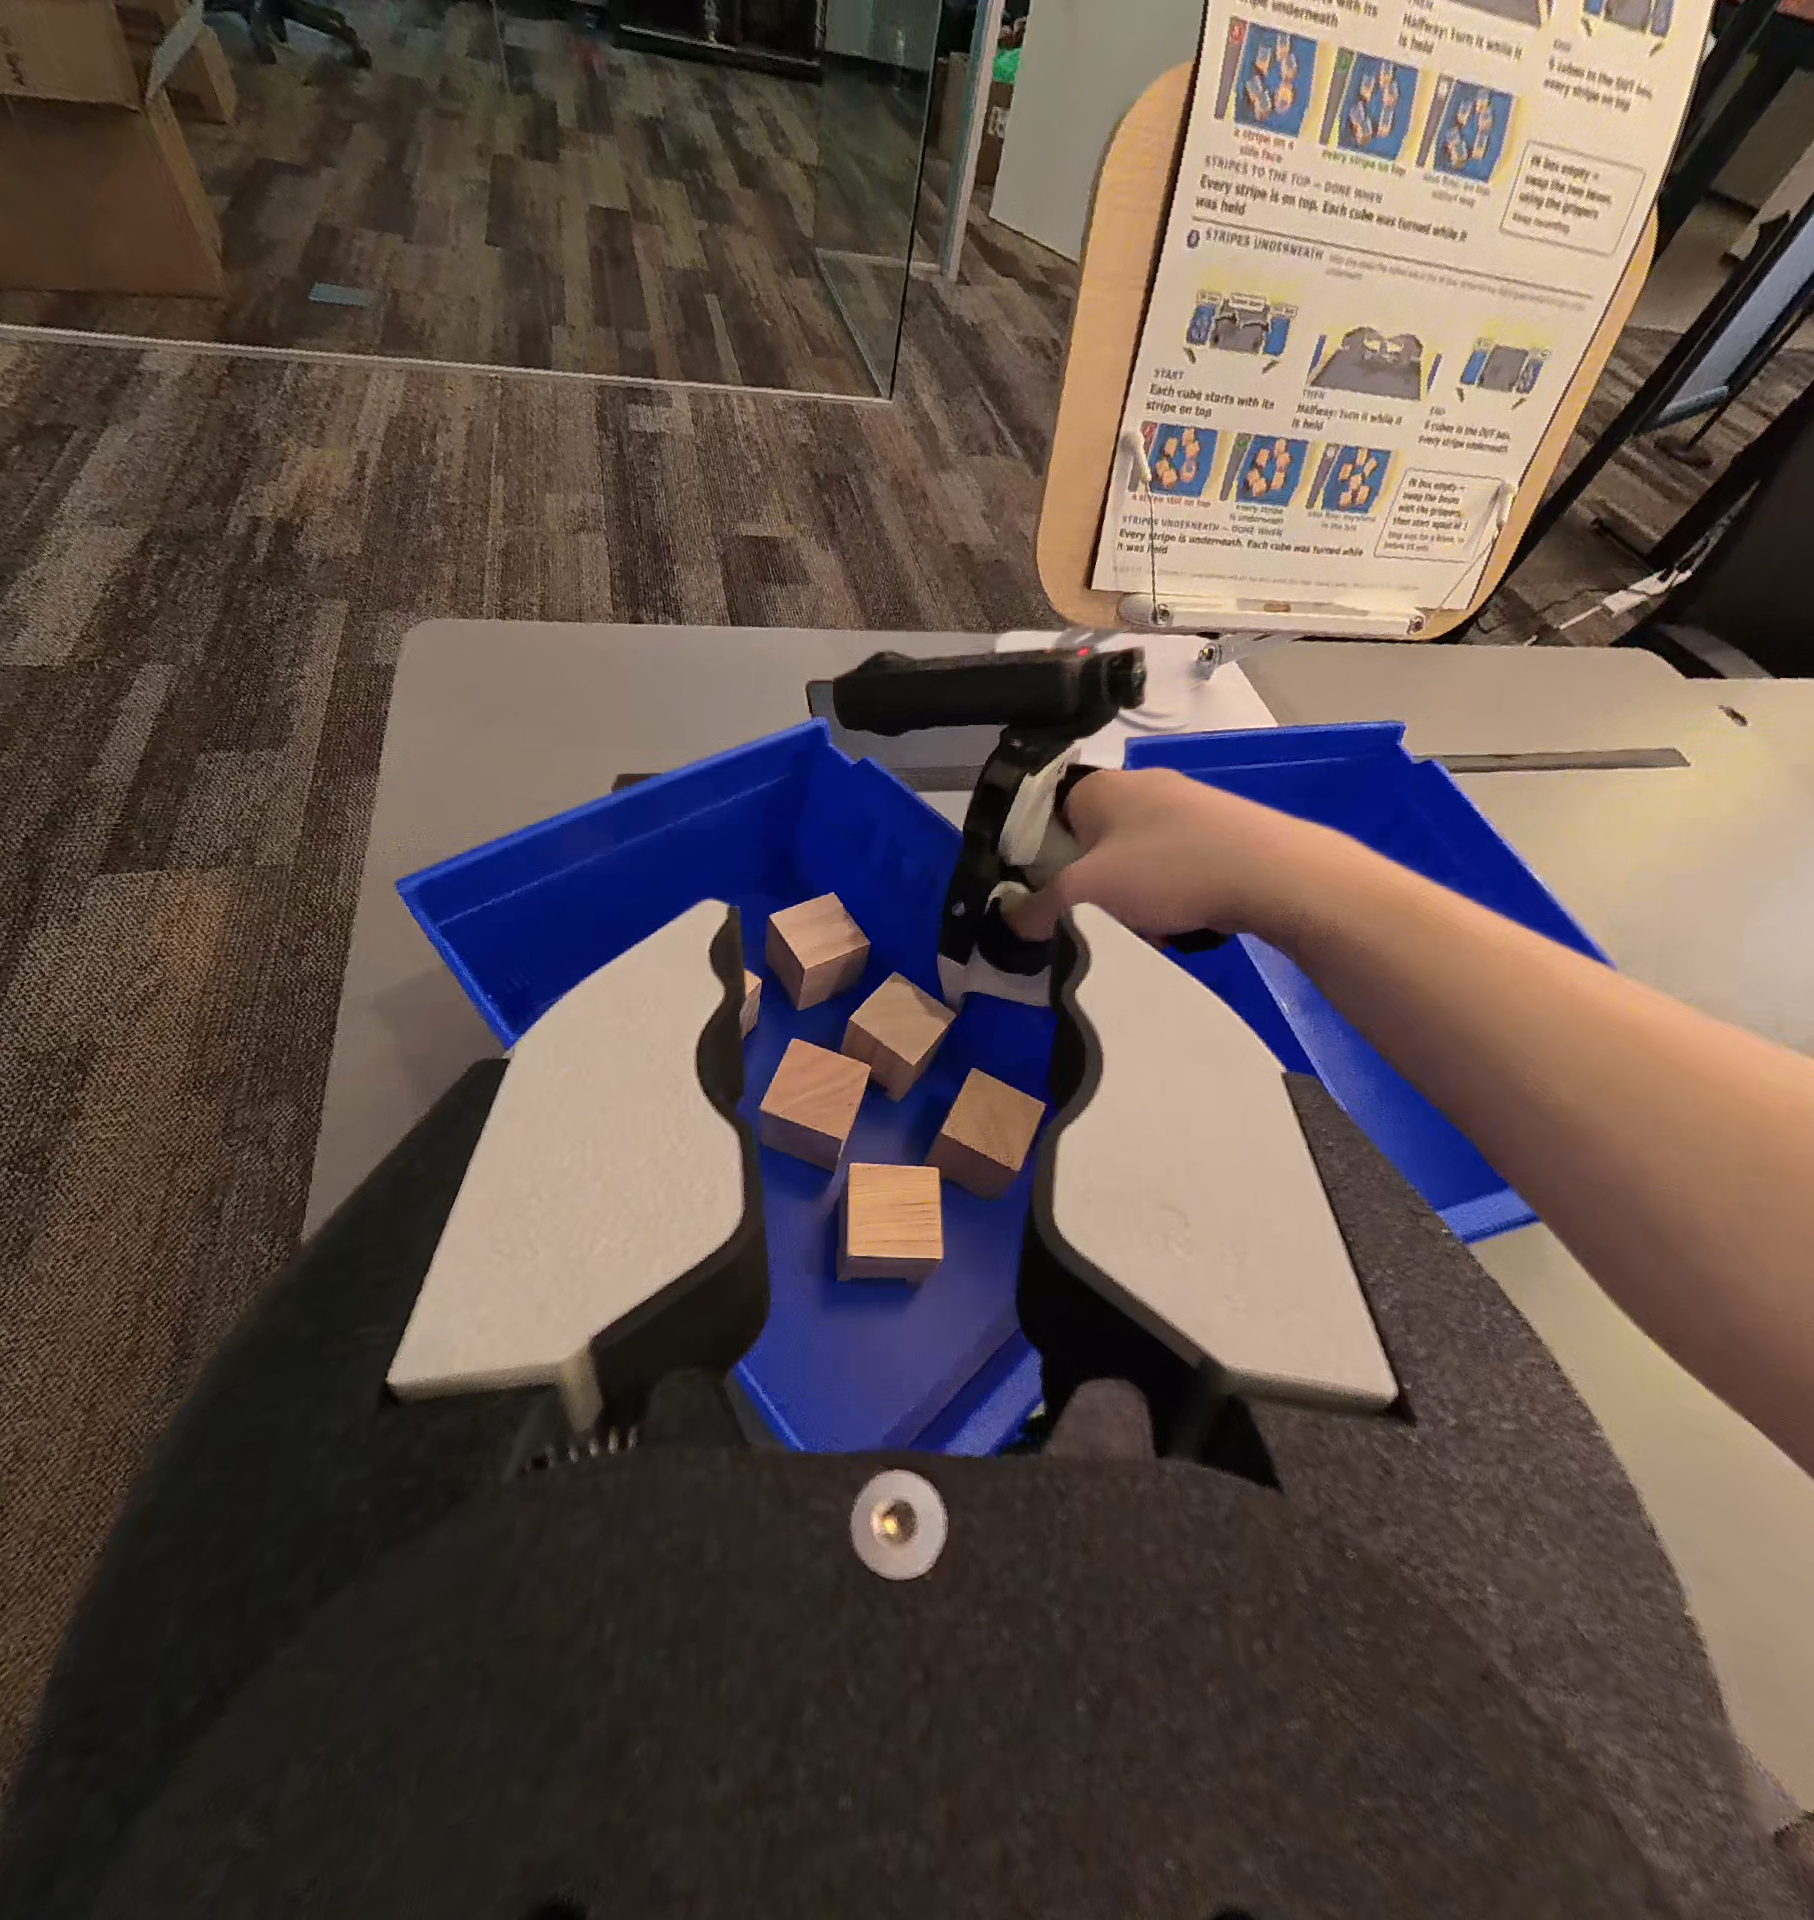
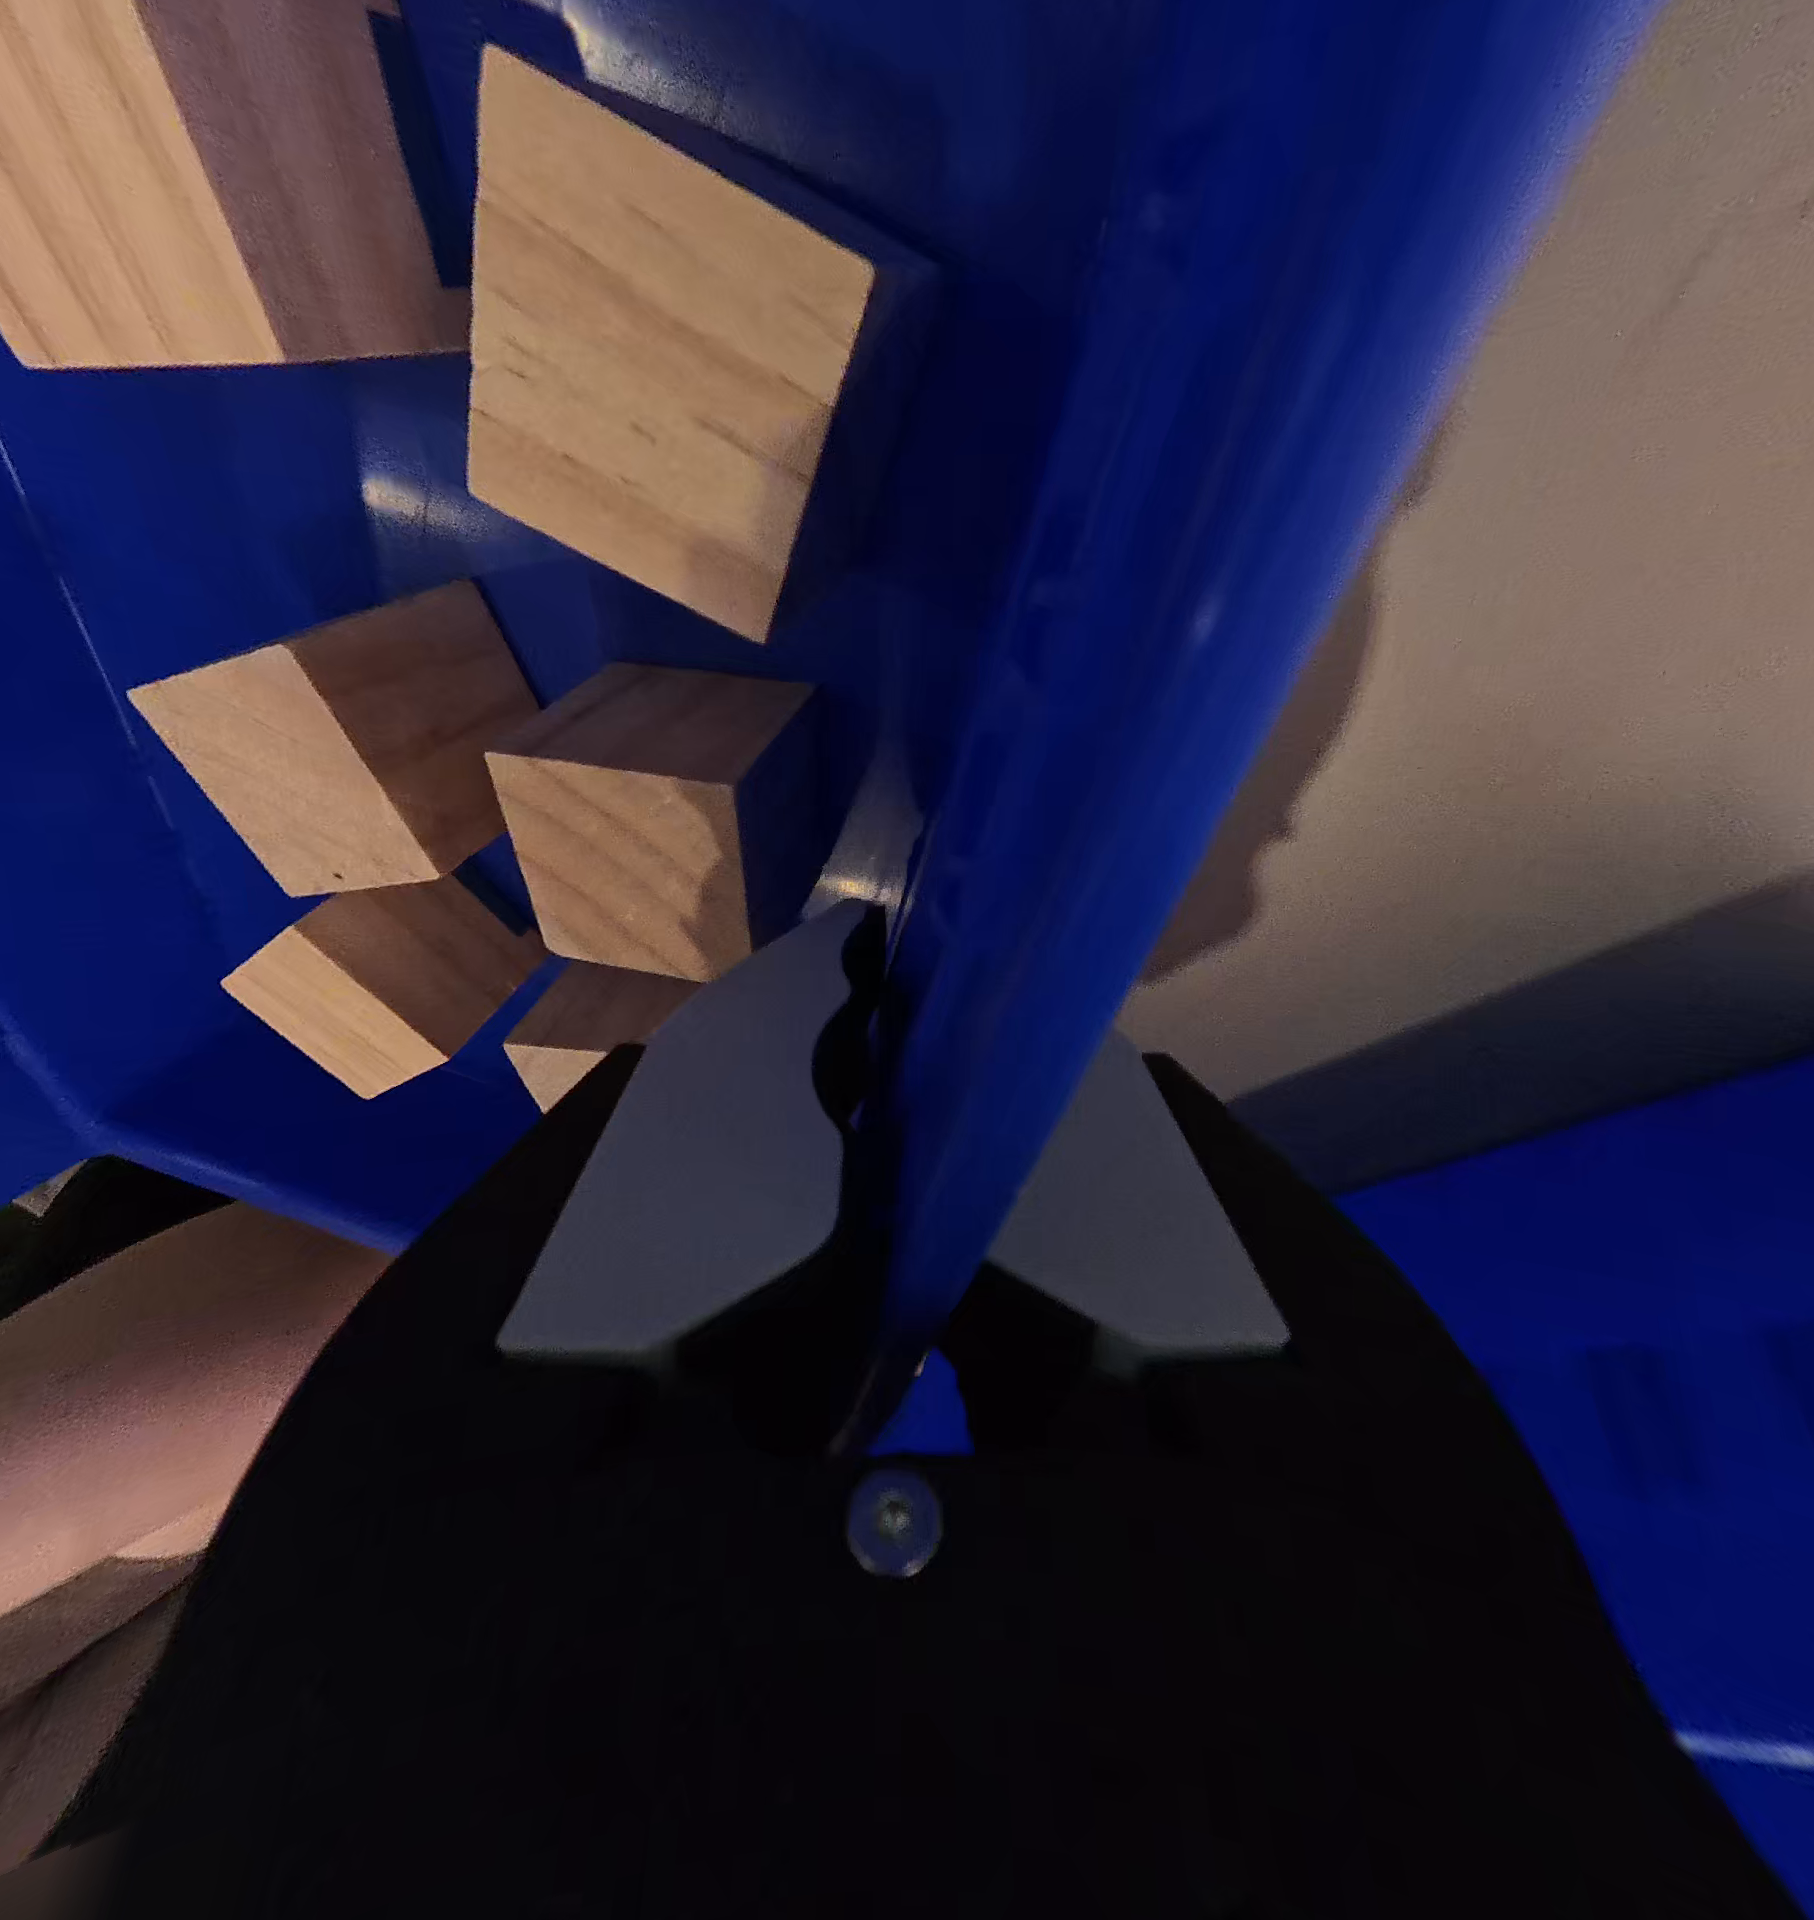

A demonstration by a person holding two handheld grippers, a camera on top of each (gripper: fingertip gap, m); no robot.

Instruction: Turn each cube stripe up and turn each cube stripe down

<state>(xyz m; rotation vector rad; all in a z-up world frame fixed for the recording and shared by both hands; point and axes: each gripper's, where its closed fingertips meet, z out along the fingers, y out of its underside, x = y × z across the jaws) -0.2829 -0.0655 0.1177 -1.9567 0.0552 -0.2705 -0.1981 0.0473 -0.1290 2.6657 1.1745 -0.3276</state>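
Note:
Several plain wooden cubes (image 1: 892,1221) lie loose in a blue bin (image 1: 612,862) on a grey table; no stripe shows on their visible faces. My left gripper (image 1: 901,925) is open and empty, hovering above the bin with the cubes between its fingers. My right gripper (image 1: 986,935), held by a hand, stands at the bin's right wall. In the right wrist view the right gripper (image 2: 913,987) is shut on that blue wall (image 2: 1142,520), with the cubes (image 2: 654,343) inside to the left.
A second blue bin (image 1: 1402,821) stands right beside the first; it also shows in the right wrist view (image 2: 1661,1299). An instruction sheet on a stand (image 1: 1350,312) rises behind the grey table (image 1: 529,727). Carpet floor lies beyond the table's left edge.

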